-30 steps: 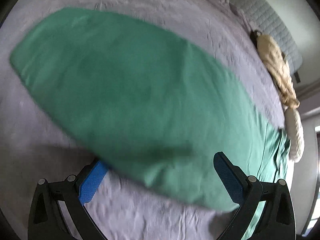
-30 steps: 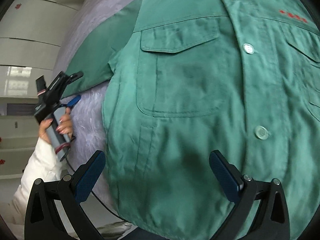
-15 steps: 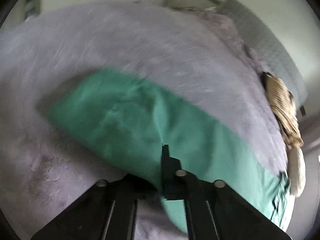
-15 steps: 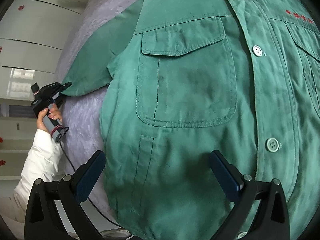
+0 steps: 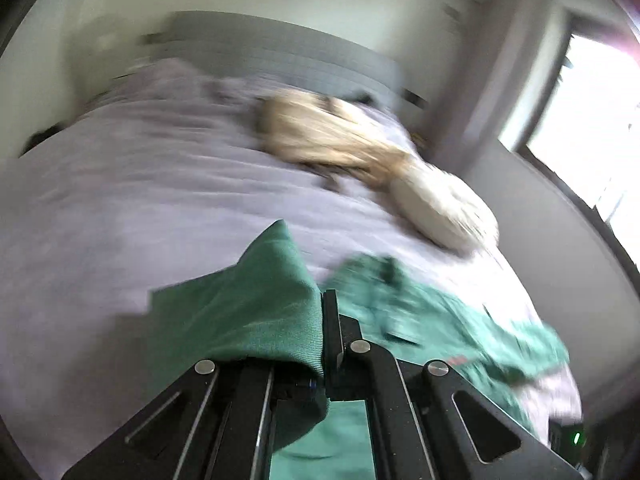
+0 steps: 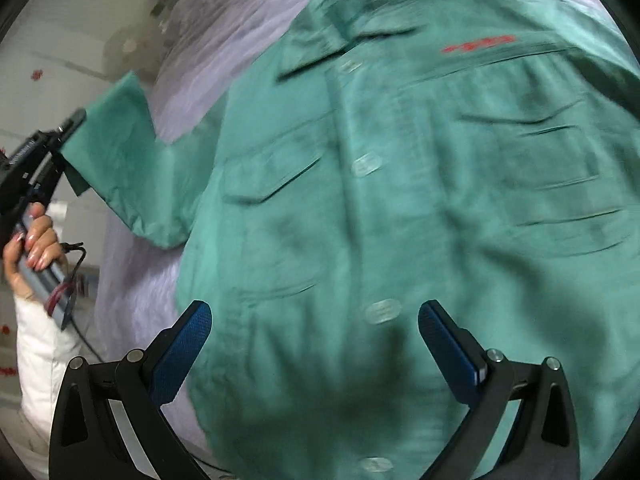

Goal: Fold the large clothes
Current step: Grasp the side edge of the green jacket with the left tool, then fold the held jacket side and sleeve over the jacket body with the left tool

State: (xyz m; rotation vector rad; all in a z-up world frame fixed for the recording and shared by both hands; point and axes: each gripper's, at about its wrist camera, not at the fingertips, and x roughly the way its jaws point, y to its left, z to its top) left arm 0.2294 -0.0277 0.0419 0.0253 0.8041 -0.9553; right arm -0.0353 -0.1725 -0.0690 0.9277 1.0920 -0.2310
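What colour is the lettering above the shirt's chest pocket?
Red lettering on the green shirt, clearest in the right wrist view.

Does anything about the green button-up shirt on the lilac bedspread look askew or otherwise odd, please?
Nothing looks damaged. The green button-up shirt lies face up and buttoned on the lilac bedspread; only its short sleeve is off the bed, pinched in the left gripper.

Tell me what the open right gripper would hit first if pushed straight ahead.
Most likely the green shirt: the right gripper points at its buttoned front, which fills the view between the fingers. Depth is unclear under the blur.
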